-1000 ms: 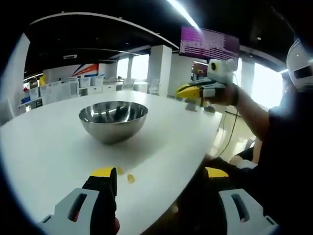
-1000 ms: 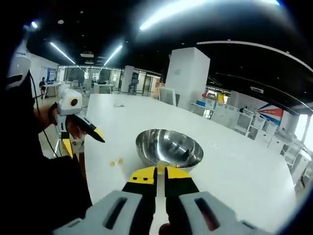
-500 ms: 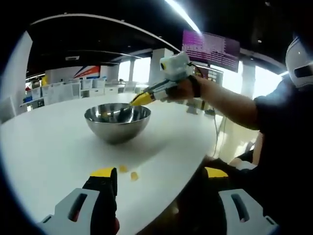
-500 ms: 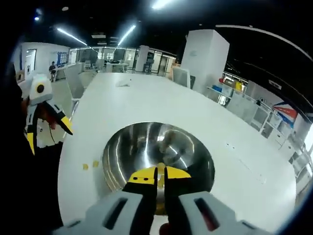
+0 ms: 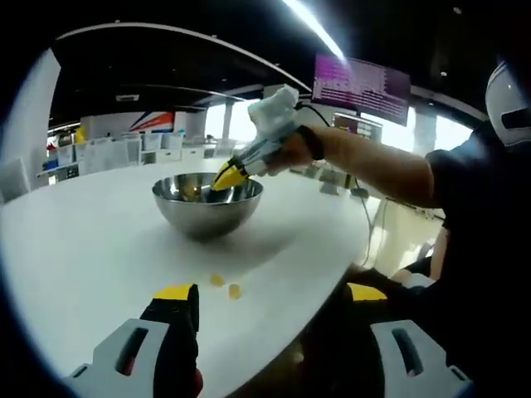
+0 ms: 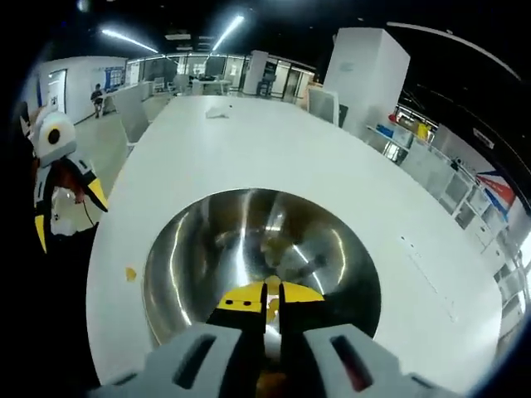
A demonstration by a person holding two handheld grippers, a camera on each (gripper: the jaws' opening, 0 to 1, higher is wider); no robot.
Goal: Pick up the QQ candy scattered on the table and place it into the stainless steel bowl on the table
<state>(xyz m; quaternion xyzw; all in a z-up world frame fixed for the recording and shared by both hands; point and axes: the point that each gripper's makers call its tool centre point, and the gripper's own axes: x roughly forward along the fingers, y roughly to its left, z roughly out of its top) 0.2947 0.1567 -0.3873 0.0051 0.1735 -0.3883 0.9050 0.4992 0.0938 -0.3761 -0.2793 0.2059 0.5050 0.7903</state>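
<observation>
A stainless steel bowl stands on the white table. Two yellow QQ candies lie on the table just in front of it. My left gripper hangs open above the near table edge, short of these candies, with nothing between its jaws. My right gripper reaches in from the right, tips over the bowl's rim. In the right gripper view, the right gripper points down into the bowl, shut on a small yellow candy. One loose candy lies left of the bowl, near the left gripper.
The table's rounded edge runs close by on the right, with the person's dark sleeve and body beyond it. Office desks and chairs stand far behind. A small item lies at the table's far end.
My right gripper has swung from beside the table to over the bowl and dipped towards its inside, still holding the candy. The left gripper has stayed nearly in place.
</observation>
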